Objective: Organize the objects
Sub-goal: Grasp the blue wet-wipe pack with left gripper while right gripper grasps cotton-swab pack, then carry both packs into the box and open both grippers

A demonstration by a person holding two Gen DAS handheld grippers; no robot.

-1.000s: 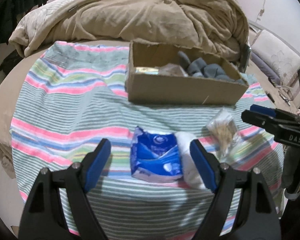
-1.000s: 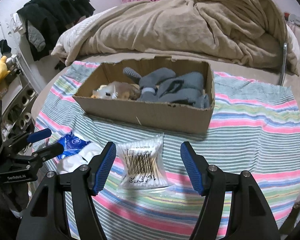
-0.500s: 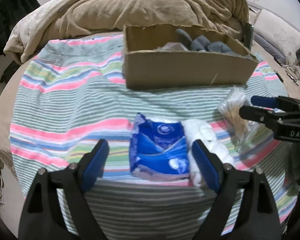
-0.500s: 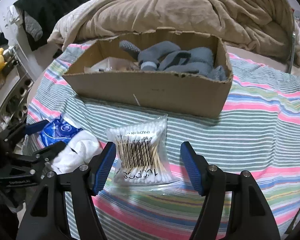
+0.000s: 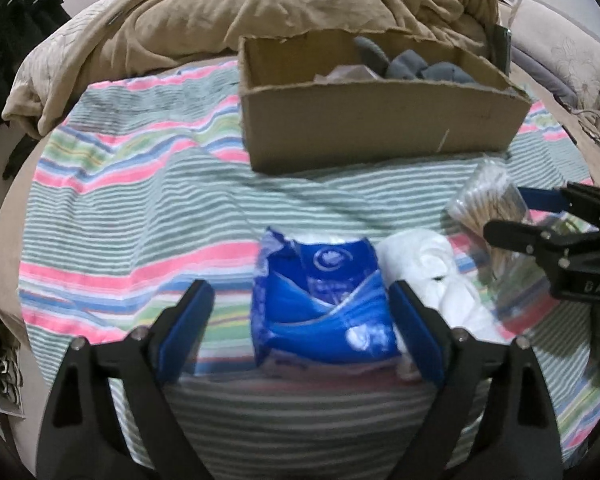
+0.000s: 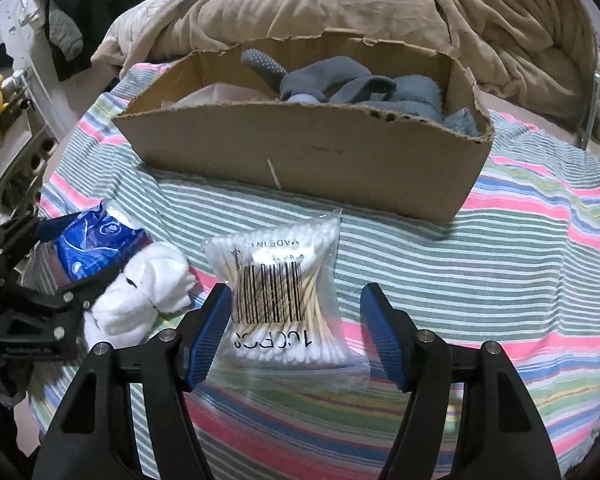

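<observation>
Between the spread fingers of my left claw [image 5: 302, 332] lies a blue packet [image 5: 324, 300], flat on the striped cloth [image 5: 140, 208]; the jaws stand wide and grip nothing. A white wad [image 5: 440, 276] sits against the packet's right side, partly behind my right finger there. My right claw [image 6: 296, 328] is likewise open, its fingers either side of the swab bag [image 6: 280, 292], which lies on the cloth with its barcode up; I cannot tell whether the left pad touches the bag. Beyond both, a cardboard box [image 6: 308, 152] rests on the cloth, well apart from the packet, with grey socks [image 6: 360, 88] and some pale wrapping inside. Behind the box a tan duvet [image 6: 340, 4] is heaped.
</observation>
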